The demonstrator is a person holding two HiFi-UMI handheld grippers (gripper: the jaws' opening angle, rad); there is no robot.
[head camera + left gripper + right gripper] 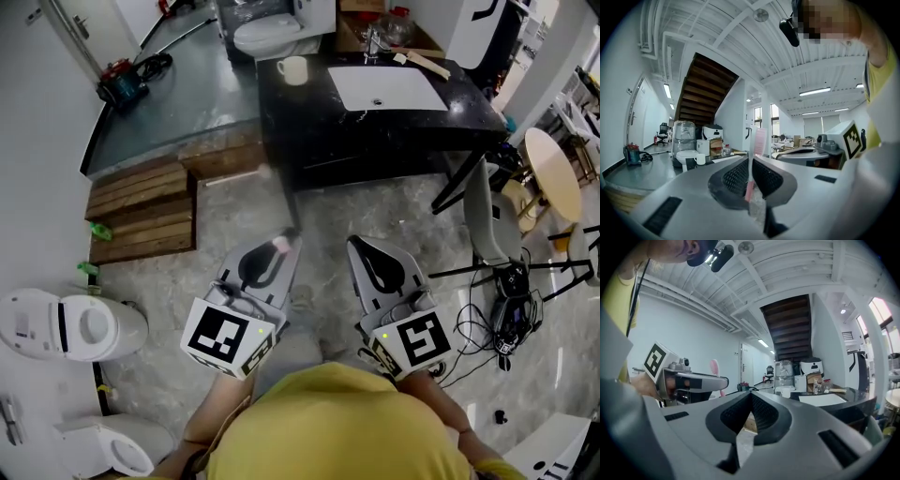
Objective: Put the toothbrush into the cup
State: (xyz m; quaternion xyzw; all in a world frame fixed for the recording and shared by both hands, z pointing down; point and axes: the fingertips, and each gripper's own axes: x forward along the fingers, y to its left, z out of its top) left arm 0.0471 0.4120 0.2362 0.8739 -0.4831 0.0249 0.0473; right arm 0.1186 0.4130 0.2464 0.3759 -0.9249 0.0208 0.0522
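Note:
A pink toothbrush [280, 245] stands upright between the jaws of my left gripper [287, 244], which is shut on it. In the left gripper view the toothbrush [755, 146] rises from the closed jaws, head upward. The white cup [293, 69] stands on the far left of the black counter [309, 122], well ahead of both grippers; it also shows small in the left gripper view as the cup [700, 159]. My right gripper [355, 245] hangs beside the left one over the floor, shut with nothing in it. The right gripper view shows the toothbrush head [715, 369] at left.
A white sink basin [386, 89] with a tap is set in the counter. Wooden pallet steps [141, 211] lie to the left, two toilets [75, 323] at the near left. A chair [487, 220], a round table [553, 173] and cables [506, 319] are on the right.

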